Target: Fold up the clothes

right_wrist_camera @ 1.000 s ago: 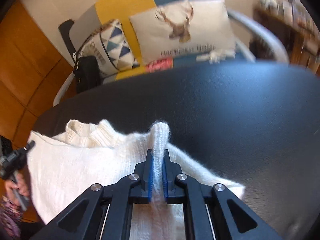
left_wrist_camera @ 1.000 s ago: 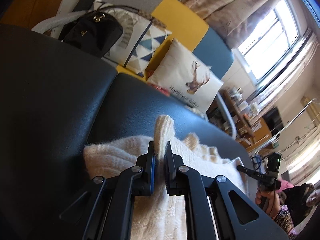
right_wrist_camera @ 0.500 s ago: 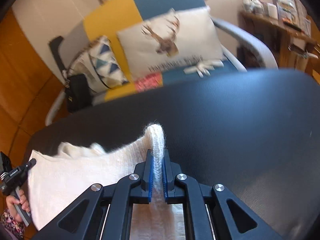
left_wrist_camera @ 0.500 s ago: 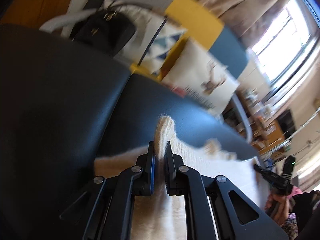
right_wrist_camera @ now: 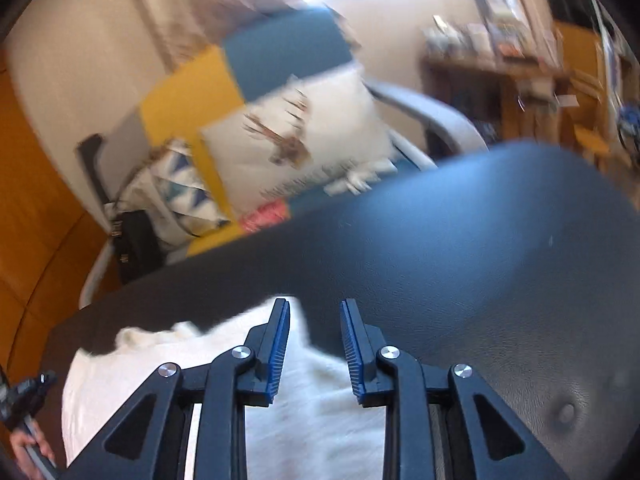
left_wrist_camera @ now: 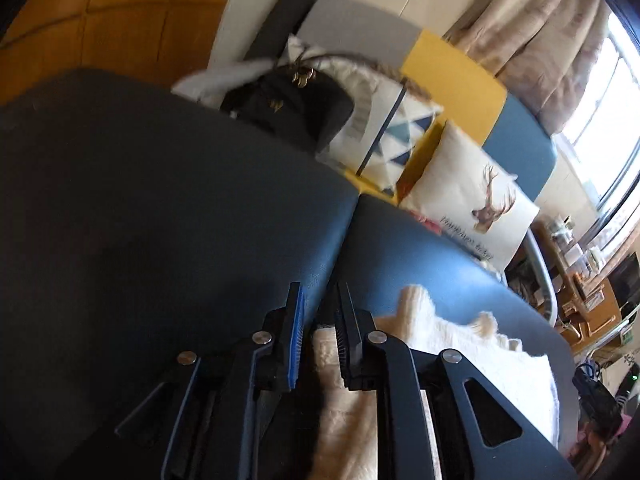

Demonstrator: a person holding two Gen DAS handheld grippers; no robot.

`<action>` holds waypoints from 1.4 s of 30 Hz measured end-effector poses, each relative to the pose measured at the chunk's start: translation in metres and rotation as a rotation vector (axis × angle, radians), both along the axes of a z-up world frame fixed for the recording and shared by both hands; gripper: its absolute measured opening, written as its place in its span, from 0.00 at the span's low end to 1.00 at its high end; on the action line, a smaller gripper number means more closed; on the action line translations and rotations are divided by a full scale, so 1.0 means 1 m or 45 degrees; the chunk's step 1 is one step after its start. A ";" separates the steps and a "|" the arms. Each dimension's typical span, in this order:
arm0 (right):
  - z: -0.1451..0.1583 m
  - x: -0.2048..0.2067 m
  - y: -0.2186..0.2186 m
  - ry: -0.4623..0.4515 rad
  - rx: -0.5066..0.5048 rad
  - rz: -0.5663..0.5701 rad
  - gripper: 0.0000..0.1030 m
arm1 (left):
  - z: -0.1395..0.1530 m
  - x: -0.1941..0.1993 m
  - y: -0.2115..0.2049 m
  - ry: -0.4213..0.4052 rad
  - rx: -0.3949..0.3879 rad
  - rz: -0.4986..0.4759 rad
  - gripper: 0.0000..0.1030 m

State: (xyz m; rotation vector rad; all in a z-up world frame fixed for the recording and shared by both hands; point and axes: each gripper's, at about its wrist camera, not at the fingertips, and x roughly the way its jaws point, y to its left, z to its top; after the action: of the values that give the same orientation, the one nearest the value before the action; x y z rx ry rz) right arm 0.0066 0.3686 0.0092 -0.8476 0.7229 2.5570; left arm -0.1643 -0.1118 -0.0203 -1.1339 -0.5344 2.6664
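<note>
Left claw (left_wrist_camera: pixel 320 300): fingers apart, nothing clamped, cream knit showing between and below them. Right claw (right_wrist_camera: pixel 314 316): fingers apart too, held over the same white knit sweater (right_wrist_camera: pixel 312 412), nothing gripped. The sweater is laid on the dark padded surface (right_wrist_camera: pixel 460 264), its near part under both claws and its ribbed collar (left_wrist_camera: pixel 416 300) on the side toward the deer pillow (left_wrist_camera: pixel 476 208).

Risk, judged only: with both claws apart, springy thick knit could creep or unroll, so any crease could be lost. Fuzz could be snagged on the ribbed blue pads if a claw is dragged across. A one-sided pinch would skew the edges.

The left view shows the collar bumps, the seam between two cushions of the surface and a black handbag (left_wrist_camera: pixel 288 108) beyond the deer pillow. The right view, blurred, shows the sweater's wide flat body, and a hand (right_wrist_camera: pixel 30 448) holding the other claw's handle at the left edge.
</note>
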 end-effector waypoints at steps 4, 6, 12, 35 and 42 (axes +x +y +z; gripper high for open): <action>0.006 -0.015 -0.064 -0.048 0.208 0.250 0.27 | 0.003 0.020 0.059 0.052 -0.132 -0.220 0.20; 0.002 -0.028 -0.094 -0.108 0.320 0.364 0.26 | 0.001 0.028 0.093 0.102 -0.263 -0.339 0.20; -0.023 -0.064 -0.120 -0.257 0.442 0.459 0.26 | -0.022 0.025 0.143 0.121 -0.616 -0.448 0.20; -0.054 -0.017 -0.094 -0.323 0.199 0.313 0.29 | -0.046 0.079 0.100 0.110 -0.494 -0.439 0.29; -0.024 0.055 -0.077 -0.093 0.050 0.055 0.33 | -0.027 0.103 0.106 0.100 -0.532 -0.397 0.29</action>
State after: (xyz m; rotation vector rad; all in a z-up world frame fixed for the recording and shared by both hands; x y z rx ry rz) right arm 0.0620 0.2918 -0.0147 -0.9478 0.6369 2.5547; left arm -0.0611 -0.0054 -0.0474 -1.0931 0.2123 2.5893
